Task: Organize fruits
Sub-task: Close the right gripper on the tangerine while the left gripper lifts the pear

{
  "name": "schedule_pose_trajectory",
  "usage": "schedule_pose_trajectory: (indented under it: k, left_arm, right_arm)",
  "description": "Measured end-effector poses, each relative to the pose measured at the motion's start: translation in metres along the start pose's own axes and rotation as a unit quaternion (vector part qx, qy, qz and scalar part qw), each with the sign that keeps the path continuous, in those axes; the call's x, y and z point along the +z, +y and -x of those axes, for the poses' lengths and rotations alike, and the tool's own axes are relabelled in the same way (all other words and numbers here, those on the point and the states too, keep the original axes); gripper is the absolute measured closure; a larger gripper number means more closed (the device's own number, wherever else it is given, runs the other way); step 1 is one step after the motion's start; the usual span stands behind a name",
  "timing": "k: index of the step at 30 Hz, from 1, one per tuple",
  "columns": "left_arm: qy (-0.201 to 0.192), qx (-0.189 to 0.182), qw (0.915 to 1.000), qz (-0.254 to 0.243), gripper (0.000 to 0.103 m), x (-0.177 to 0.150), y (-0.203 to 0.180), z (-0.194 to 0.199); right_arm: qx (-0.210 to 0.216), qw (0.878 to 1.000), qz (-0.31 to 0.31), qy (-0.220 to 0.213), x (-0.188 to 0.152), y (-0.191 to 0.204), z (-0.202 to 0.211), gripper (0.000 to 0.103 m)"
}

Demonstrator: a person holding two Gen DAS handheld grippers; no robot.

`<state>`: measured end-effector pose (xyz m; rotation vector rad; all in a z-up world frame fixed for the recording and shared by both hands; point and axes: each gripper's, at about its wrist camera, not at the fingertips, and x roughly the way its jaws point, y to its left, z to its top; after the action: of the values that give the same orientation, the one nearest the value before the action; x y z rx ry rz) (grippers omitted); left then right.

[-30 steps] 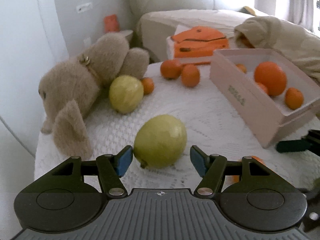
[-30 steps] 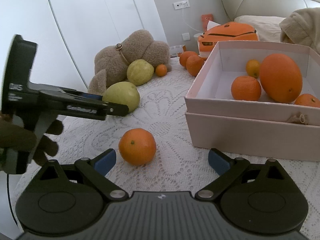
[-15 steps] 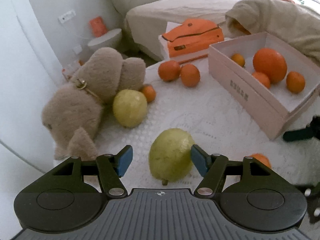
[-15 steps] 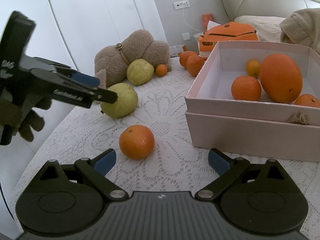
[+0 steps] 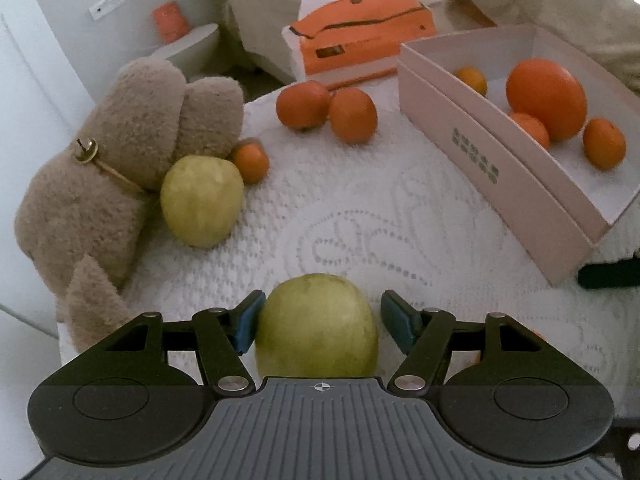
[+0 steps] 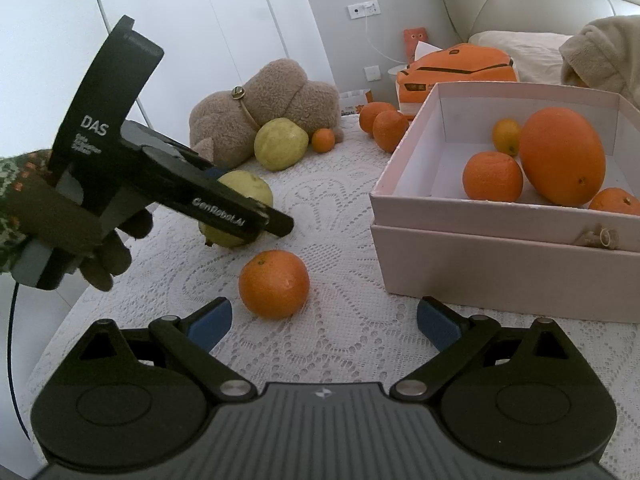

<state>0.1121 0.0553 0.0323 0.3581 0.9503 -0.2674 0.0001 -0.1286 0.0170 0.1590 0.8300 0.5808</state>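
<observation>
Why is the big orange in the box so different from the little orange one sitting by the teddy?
The big orange is egg-shaped and by far the larger; the little orange is round and much smaller. The big orange lies inside the pink box among three smaller oranges; the little orange sits out on the lace tablecloth, beside the teddy and a yellow-green fruit. Both share the same bright orange peel.

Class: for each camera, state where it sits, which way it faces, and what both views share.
Left wrist: on the left gripper, facing the yellow-green guava between its open jaws.
Right wrist: on the right gripper, facing the loose round orange; a gloved hand shows.
Shared: guava, pink cardboard box.
</observation>
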Motion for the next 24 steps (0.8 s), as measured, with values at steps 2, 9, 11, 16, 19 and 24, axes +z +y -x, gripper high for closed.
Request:
schedule_pose_trajectory:
  k: [2,9,11,16,19,24]
  left_arm:
    - [-0.004,0.002,0.9999,0.009,0.038,0.000,0.003,0.000]
    - [-0.048,-0.014,0.9958,0.076,0.041,-0.026,0.019,0.024]
    - [-0.066,-0.021,0.9925,0.100,0.041,-0.041,0.024,0.040]
    - [-0.081,-0.031,0.9838,0.157,0.042,-0.084,0.027,0.071]
    - [-0.098,-0.026,0.9811,0.165,0.043,-0.102,0.023,0.084]
    - [-0.121,-0.024,0.9803,0.154,0.043,-0.118,0.018,0.092]
  right_arm:
    - [0.000,1.000,0.000,0.000,0.000,0.000,0.000,0.004]
    - [0.009,1.000,0.003,0.014,0.001,0.002,-0.003,0.000]
    - [0.012,1.000,0.004,0.019,0.001,0.002,-0.003,0.000]
    - [0.009,0.999,0.020,0.026,0.002,0.005,-0.002,0.000]
    - [-0.006,0.999,0.027,0.030,0.003,0.010,-0.003,0.002]
    - [-0.020,0.997,0.061,0.042,0.009,0.035,-0.007,0.020]
